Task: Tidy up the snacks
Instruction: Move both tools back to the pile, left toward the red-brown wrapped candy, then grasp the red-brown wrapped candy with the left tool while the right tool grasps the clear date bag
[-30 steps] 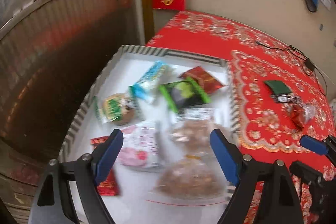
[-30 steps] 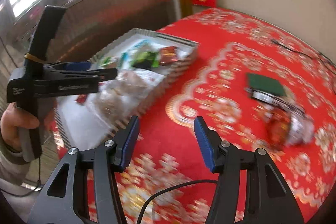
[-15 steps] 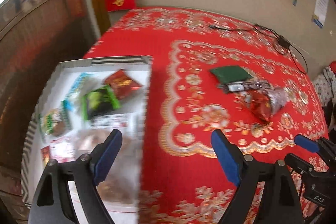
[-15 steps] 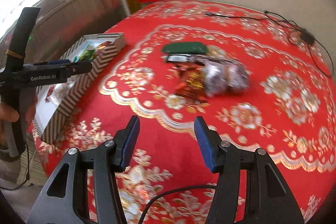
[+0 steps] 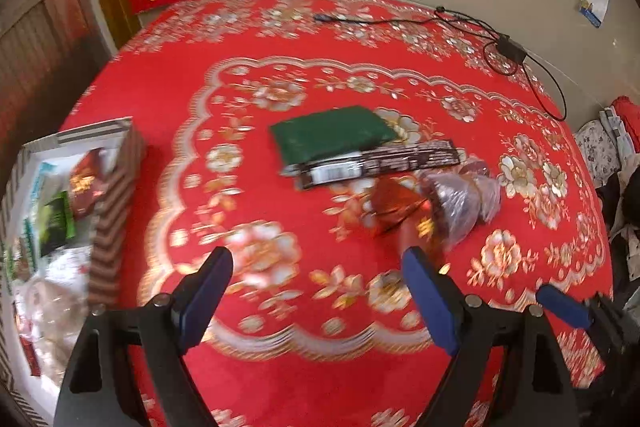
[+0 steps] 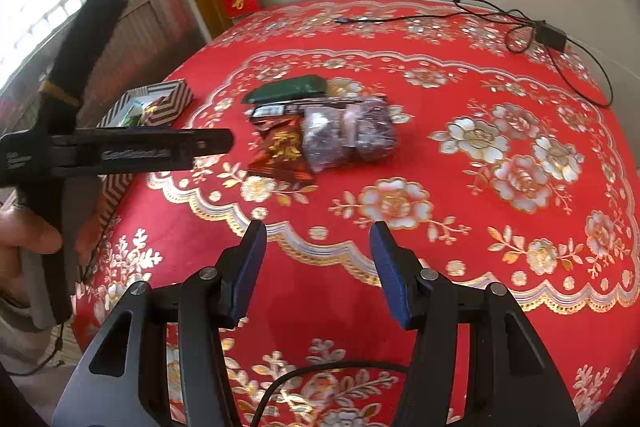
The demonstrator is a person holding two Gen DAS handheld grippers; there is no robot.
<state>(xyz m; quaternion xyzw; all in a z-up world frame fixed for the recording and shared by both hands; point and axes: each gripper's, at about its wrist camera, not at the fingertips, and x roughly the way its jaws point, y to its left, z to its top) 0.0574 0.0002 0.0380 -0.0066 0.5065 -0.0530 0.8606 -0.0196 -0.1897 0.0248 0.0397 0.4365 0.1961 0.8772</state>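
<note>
Lying in a loose cluster on the red floral cloth of the desk (image 5: 168,99), four snacks wait to be sorted: a dark green packet (image 5: 330,135), a long black bar wrapper (image 5: 376,165) touching its near edge, a red-and-gold sachet (image 5: 394,203) and a clear bag of dark sweets (image 5: 464,203) pressed against it. The striped box (image 5: 116,195), already stocked with several packets, sits well apart at the desk's left edge.

A second ago the left hand-held gripper (image 5: 318,301) hung over that box; it has since swung across and now points down at the cluster, its blue pads spread wide with nothing between them, the right pad close to the sachet in the left wrist view. The right hand-held gripper (image 6: 318,267) has likewise turned from the box toward the cluster and holds nothing, its jaws partly apart.

That shift suggests one delivery is finished and the next pick-up is starting, most likely the sachet or the clear bag, which lie nearest.
</note>
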